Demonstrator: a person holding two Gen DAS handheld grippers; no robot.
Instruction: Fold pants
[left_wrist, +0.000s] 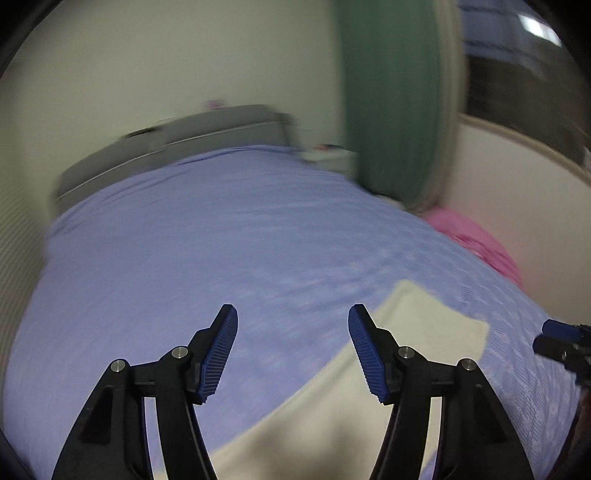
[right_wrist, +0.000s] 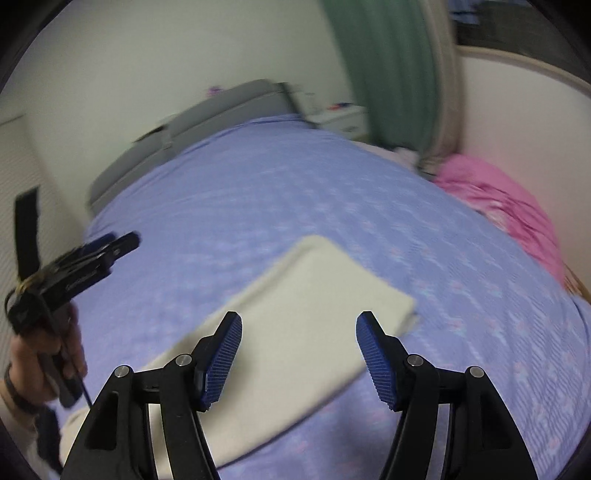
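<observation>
Lying on one bed (right_wrist: 258, 192), one seemingly folded pants (right_wrist: 295, 314), two grippers spread

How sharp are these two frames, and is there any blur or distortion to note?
Left wrist: left gripper crisp, bed and cream pants smeared by motion blur, fisheye bending the edges. Right wrist: right gripper crisp, scene equally smeared, lighting soft and even.
</observation>
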